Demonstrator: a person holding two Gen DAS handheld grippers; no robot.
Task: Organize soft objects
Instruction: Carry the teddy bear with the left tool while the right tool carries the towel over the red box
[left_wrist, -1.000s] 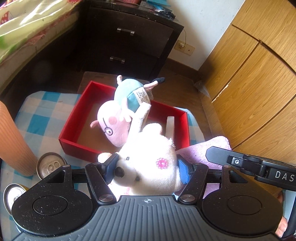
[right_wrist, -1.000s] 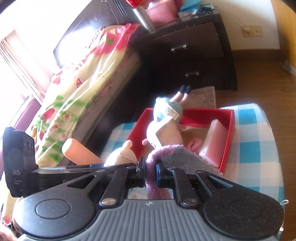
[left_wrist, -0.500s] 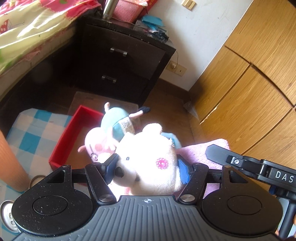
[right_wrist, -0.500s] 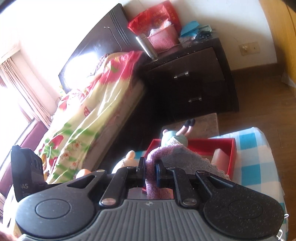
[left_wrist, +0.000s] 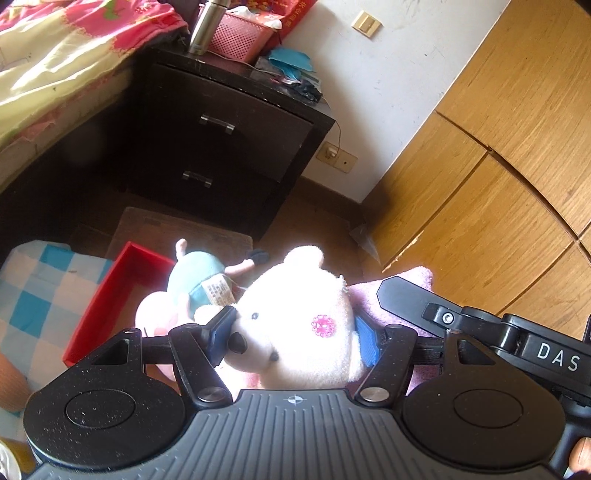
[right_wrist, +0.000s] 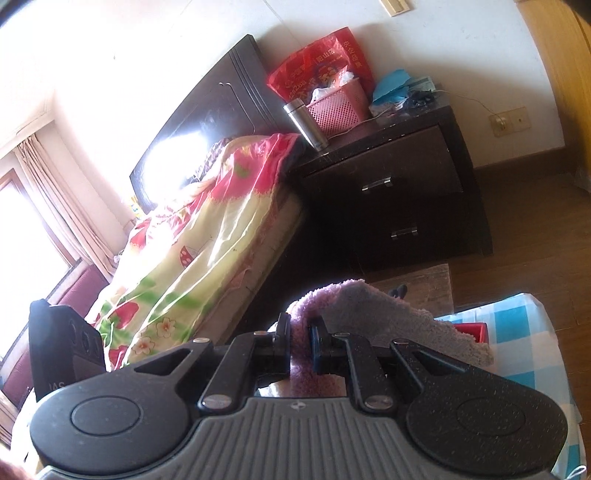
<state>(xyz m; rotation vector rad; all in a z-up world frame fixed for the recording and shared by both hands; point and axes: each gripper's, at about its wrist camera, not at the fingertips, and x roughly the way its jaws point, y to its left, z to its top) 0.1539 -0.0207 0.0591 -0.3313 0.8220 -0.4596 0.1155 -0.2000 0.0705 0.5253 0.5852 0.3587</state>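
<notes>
My left gripper (left_wrist: 293, 334) is shut on a white plush bear (left_wrist: 295, 317) with a pink flower on its cheek and holds it up above the table. Behind it a pink pig plush in a teal dress (left_wrist: 195, 284) lies in a red box (left_wrist: 110, 291) on the blue checked tablecloth (left_wrist: 33, 288). My right gripper (right_wrist: 301, 341) is shut on a fluffy pink towel (right_wrist: 369, 317), which drapes to the right and hides most of the red box (right_wrist: 472, 328). The towel also shows in the left wrist view (left_wrist: 406, 284), behind the right gripper's body.
A dark nightstand (left_wrist: 221, 147) with a steel flask (left_wrist: 203, 26) and pink basket (left_wrist: 236, 33) stands beyond the table. A bed with a floral cover (right_wrist: 192, 229) is on the left. Wooden wardrobe doors (left_wrist: 498, 147) are on the right. An orange ribbed cylinder (left_wrist: 11, 384) stands at the table's left.
Both grippers have risen and tilted upward with the bear and the towel still held. The red box and table have dropped low in both views; the cans have left view.
</notes>
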